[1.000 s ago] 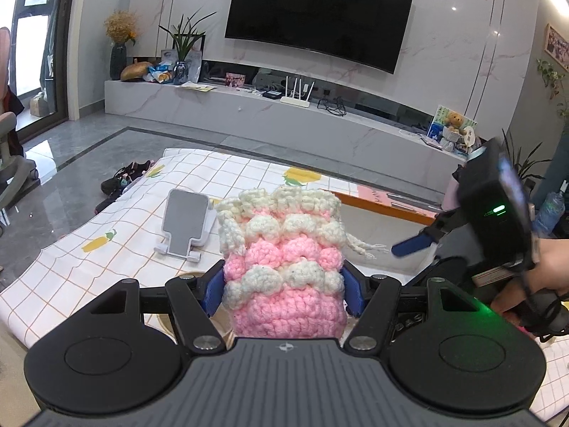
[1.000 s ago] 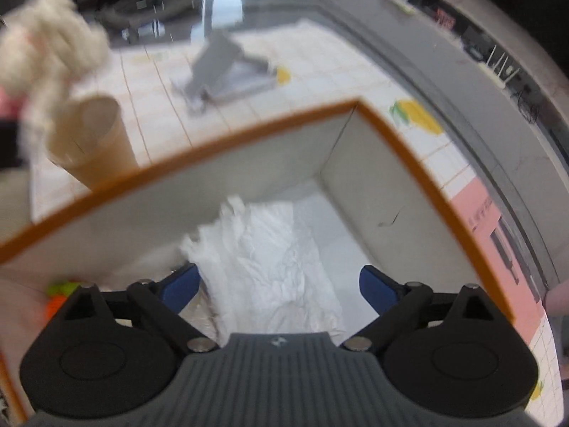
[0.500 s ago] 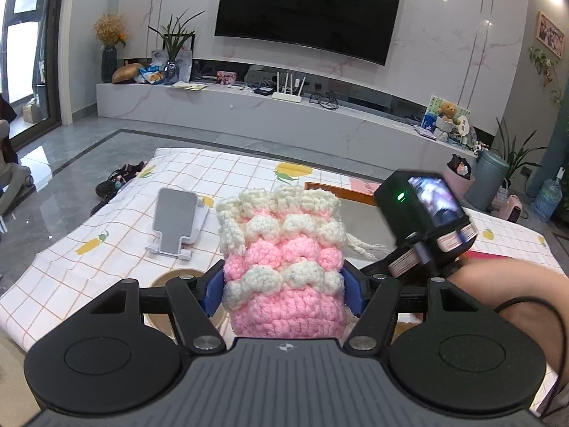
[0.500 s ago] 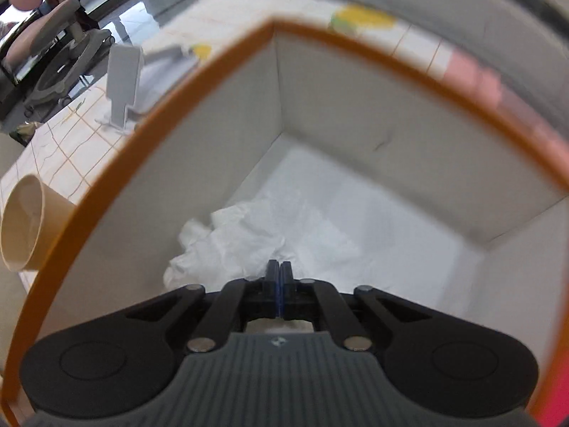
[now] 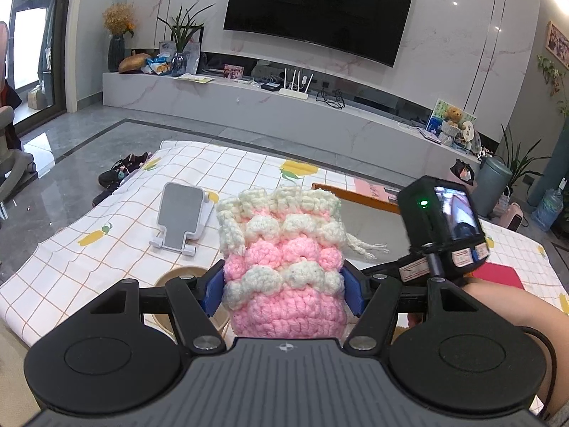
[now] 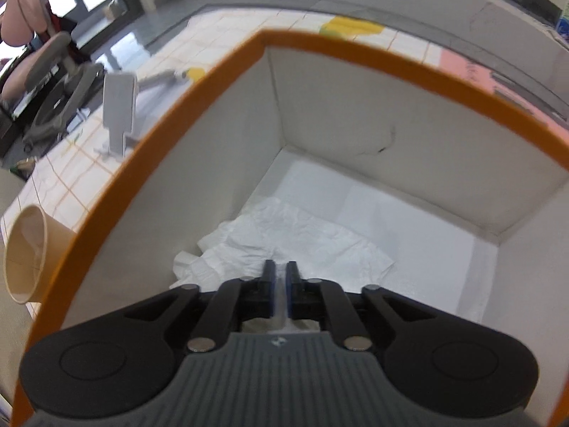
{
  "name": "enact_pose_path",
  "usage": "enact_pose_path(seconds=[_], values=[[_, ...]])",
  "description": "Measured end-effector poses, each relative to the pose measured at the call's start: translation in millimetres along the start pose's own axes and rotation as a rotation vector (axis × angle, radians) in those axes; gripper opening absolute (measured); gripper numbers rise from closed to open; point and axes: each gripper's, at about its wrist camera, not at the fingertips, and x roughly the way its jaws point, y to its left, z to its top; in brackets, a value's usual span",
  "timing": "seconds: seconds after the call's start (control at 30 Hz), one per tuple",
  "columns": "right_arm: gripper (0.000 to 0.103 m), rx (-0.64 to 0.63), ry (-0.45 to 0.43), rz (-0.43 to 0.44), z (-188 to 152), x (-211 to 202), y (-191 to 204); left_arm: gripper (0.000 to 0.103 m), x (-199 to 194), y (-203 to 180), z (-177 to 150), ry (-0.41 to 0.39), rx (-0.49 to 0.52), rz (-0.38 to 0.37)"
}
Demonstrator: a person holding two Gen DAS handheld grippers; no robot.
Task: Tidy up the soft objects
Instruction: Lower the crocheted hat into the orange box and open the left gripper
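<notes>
A pink and cream crocheted pouch (image 5: 284, 249) stands upright between the blue pads of my left gripper (image 5: 282, 284), which is shut on it above the checked tablecloth. My right gripper (image 6: 281, 277) points steeply down into an orange-rimmed white box (image 6: 199, 106). Its jaws stand a narrow slit apart and are opening, just over a crumpled white tissue (image 6: 284, 235) on the box floor. White shows through the slit, but the pads do not press on it. In the left wrist view the right gripper's camera body (image 5: 444, 227) hangs over the box (image 5: 355, 197), with a forearm behind it.
A brown paper cup (image 6: 26, 252) stands left of the box, partly under my left gripper (image 5: 185, 274). A grey phone stand (image 5: 181, 213) sits further left on the cloth. A red card (image 5: 498, 274) lies to the right. The far half of the box floor is bare.
The right gripper rolled and sank deeper into the box, went from wide open to fully shut, then parted slightly. The left gripper kept still with the pouch.
</notes>
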Motion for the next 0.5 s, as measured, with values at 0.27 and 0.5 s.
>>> enact_pose_path(seconds=[0.27,0.5], values=[[0.043,0.106,-0.123,0.047,-13.5,-77.8,-10.5,0.075,-10.6,-17.6,-0.5,-0.020,0.043,-0.038],[0.057,0.126,-0.310,-0.046,-69.0,-178.3,-23.0,0.075,-11.5,-41.4,-9.5,-0.009,0.101,-0.109]])
